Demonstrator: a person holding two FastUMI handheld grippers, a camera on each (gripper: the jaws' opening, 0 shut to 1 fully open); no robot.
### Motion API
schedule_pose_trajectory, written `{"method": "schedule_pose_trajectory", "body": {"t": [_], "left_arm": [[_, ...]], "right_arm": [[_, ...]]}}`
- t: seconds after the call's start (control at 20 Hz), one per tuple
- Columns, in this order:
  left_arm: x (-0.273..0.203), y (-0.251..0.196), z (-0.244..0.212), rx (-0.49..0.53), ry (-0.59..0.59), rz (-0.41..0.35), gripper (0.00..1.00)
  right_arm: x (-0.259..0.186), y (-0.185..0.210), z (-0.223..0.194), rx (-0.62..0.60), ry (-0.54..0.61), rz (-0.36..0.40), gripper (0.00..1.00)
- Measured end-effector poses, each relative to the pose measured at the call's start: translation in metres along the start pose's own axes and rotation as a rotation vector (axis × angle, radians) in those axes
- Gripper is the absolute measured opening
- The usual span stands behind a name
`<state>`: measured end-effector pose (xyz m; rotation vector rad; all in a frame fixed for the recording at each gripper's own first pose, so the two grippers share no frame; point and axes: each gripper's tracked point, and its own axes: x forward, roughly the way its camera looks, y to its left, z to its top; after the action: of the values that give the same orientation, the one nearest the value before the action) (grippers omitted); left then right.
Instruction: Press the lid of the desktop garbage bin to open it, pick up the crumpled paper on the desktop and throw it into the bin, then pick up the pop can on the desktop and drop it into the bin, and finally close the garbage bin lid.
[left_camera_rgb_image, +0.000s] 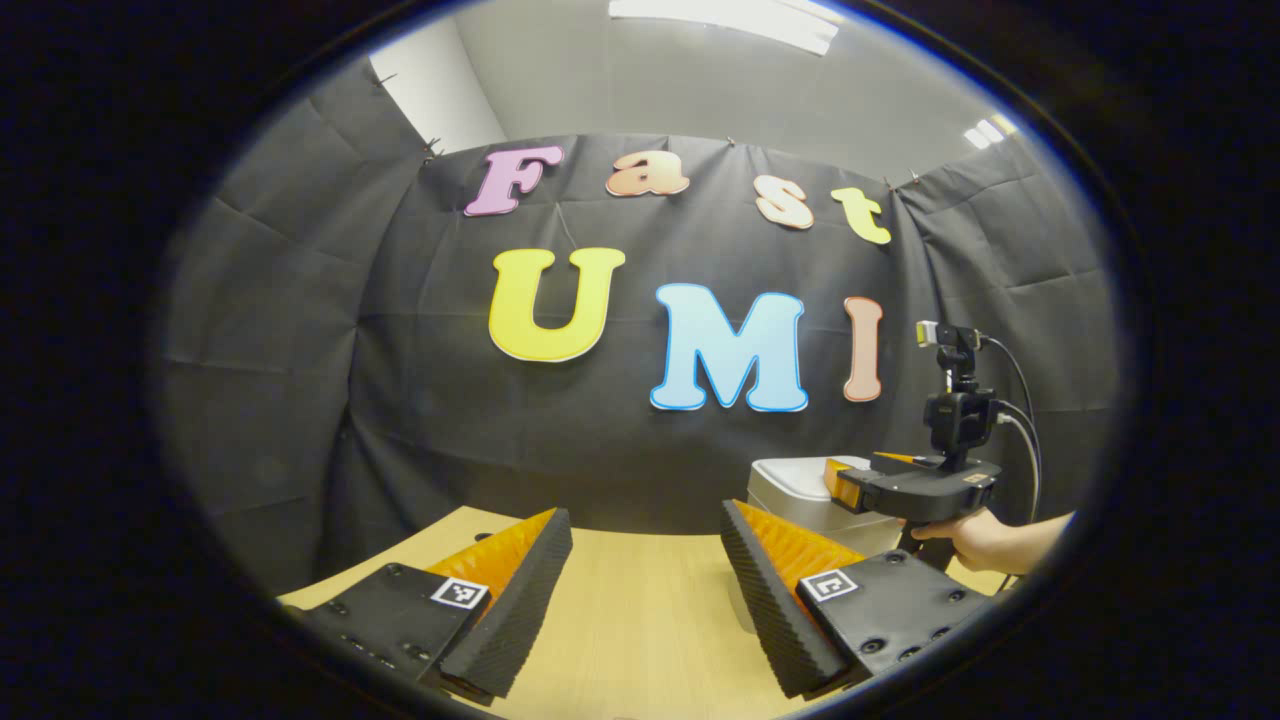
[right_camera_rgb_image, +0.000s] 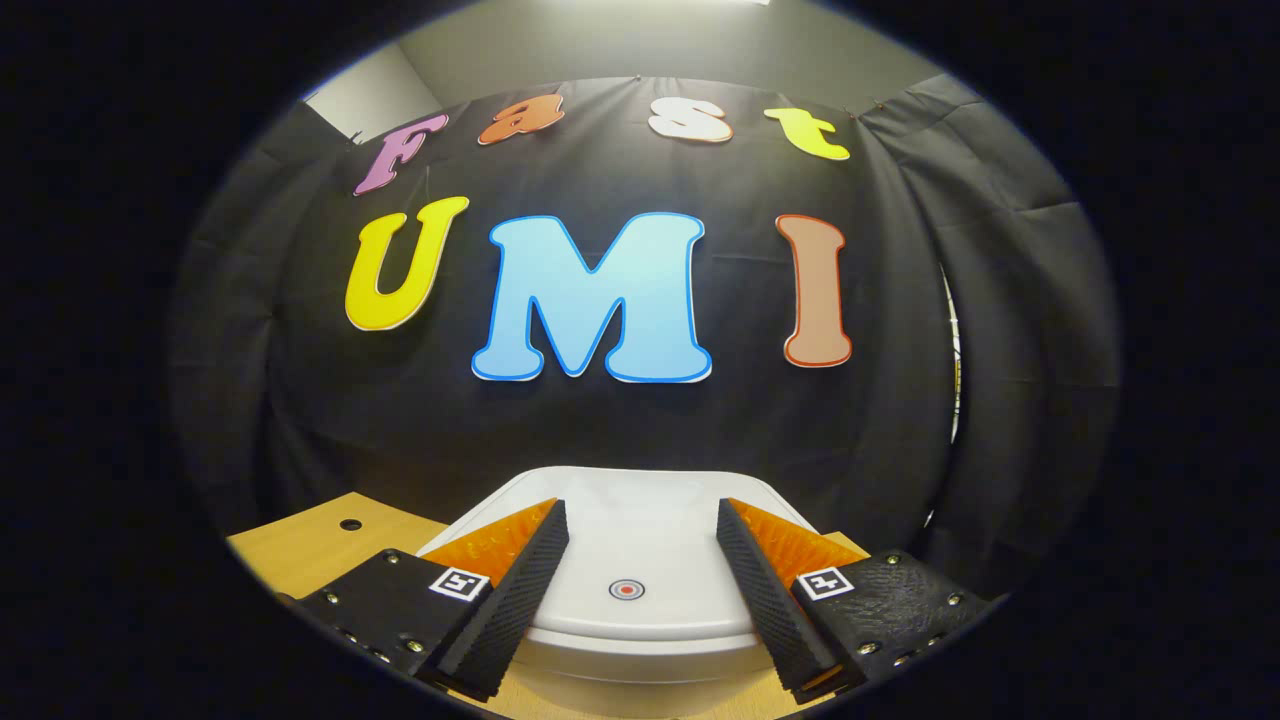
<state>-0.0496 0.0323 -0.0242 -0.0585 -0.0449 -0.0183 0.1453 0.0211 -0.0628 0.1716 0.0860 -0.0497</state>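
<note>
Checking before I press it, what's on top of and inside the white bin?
The white plastic desktop bin has its lid shut, with a small round red mark on top. The right claw hangs open above the lid. The closed lid hides the inside.

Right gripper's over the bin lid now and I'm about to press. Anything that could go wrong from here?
1. The right gripper is open, its fingers straddling the round button mark on the closed lid; pressing down like this may miss it.
2. The garbage bin sits near the table's far edge against the cloth wall; a slanted push could slide it.
</note>
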Motion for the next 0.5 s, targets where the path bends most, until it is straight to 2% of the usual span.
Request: {"method": "schedule_pose_trajectory", "body": {"t": [0.15, 0.2, 0.5], "left_arm": [[-0.007, -0.003, 0.0, 0.012, 0.002, -0.004, 1.0], [-0.007, -0.004, -0.002, 0.012, 0.005, -0.006, 0.97], [-0.013, -0.015, -0.013, 0.009, 0.024, -0.026, 1.0]], "right_arm": [[-0.027, -0.001, -0.001, -0.019, 0.041, -0.006, 0.96], [-0.037, -0.003, 0.001, -0.026, 0.048, -0.008, 0.96], [-0.105, -0.005, 0.006, -0.053, 0.013, 0.004, 0.96]]}}
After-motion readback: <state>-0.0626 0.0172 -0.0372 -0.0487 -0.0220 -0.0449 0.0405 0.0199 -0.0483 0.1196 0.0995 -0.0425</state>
